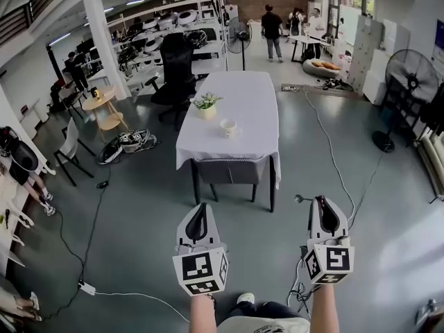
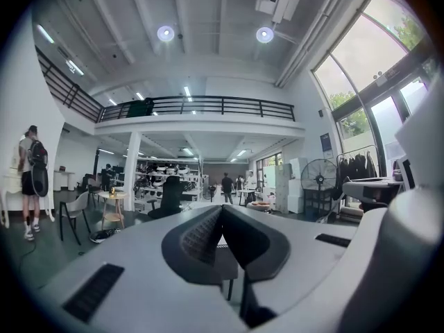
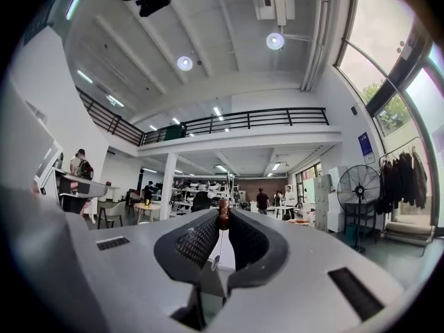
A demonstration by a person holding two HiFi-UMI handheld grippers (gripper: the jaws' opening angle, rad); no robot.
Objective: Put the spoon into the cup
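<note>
A white cup (image 1: pixel 229 127) on a saucer stands on the white-clothed table (image 1: pixel 243 92), well ahead of both grippers across open floor. My right gripper (image 1: pixel 320 200) is held level and is shut on a slim spoon (image 1: pixel 301 199), whose small bowl sticks out to the left of the jaws. In the right gripper view the spoon's brown handle end (image 3: pixel 223 215) is pinched at the tips of the right gripper (image 3: pixel 223 220). My left gripper (image 1: pixel 201 205) is level beside it, shut and empty; the left gripper (image 2: pixel 220 211) shows its jaws meeting with nothing between them.
A small potted plant (image 1: pixel 207 105) stands left of the cup. A black office chair (image 1: pixel 177 71) is at the table's far left, a standing fan (image 1: pixel 411 75) at right. Cables (image 1: pixel 333 158) run over the grey floor. People stand far back.
</note>
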